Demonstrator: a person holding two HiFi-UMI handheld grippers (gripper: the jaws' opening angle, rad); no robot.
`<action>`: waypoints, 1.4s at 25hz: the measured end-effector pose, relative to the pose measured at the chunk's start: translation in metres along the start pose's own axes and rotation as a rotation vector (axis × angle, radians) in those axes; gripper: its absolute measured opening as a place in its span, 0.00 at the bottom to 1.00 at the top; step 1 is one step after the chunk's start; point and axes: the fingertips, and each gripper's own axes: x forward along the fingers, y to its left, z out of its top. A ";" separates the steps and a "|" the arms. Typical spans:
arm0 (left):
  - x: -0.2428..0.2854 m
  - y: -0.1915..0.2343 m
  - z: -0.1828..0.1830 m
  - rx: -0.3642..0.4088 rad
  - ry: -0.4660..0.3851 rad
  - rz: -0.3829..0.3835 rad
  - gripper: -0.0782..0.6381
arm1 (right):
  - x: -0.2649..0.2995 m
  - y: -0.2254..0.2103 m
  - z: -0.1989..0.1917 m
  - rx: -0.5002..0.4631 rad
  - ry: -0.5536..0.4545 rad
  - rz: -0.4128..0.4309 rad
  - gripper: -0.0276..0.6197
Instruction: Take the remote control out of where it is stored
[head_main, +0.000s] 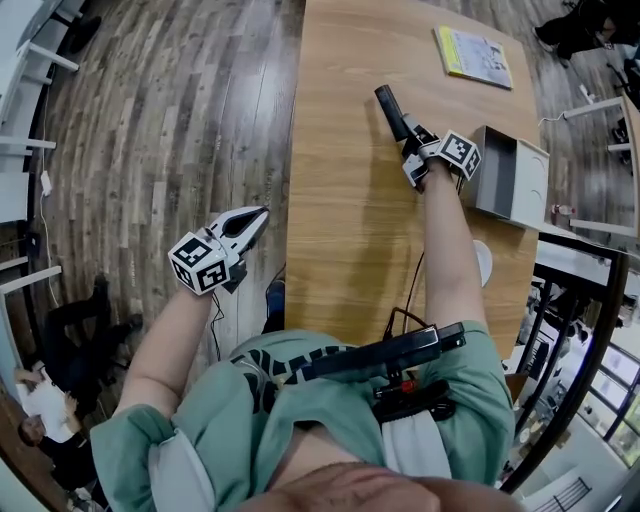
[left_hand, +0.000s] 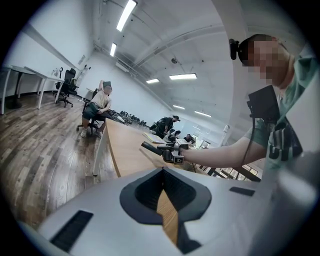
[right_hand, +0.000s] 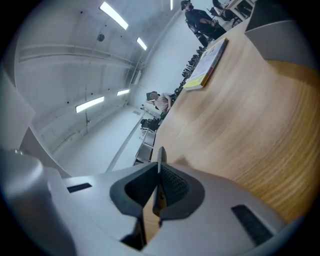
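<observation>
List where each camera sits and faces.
Head view: on the head, steeply down at the table; both forearms, left gripper, right gripper holding the remote control.
Left gripper view: on the left gripper, facing along the table; shows right arm, torso.
Right gripper view: on the right gripper, facing across the table toward the yellow book; only its jaws show.
Shared: remote control, head and left gripper views.

You wear a green short-sleeved shirt (head_main: 470, 390) with a dark print (head_main: 262, 372) across the chest. A long black device (head_main: 385, 352) is strapped over it, and a thin black cable (head_main: 409, 295) loops out from it. A small black camera (left_hand: 234, 47) sits on your head. The left gripper (head_main: 252, 218) and right gripper (head_main: 406, 126) are pale grey, each with dark ribbed pads (left_hand: 187, 192) and a cube of black-and-white square markers (head_main: 205, 262).
</observation>
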 end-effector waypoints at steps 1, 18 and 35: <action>0.002 0.002 -0.001 -0.003 0.000 0.000 0.10 | 0.005 -0.002 0.002 -0.001 -0.006 -0.006 0.09; 0.010 0.003 -0.011 -0.024 0.018 -0.040 0.10 | -0.006 0.054 0.039 -0.419 -0.162 0.027 0.28; -0.032 -0.036 0.028 0.054 -0.071 -0.091 0.10 | -0.090 0.099 0.016 -0.411 -0.193 -0.017 0.28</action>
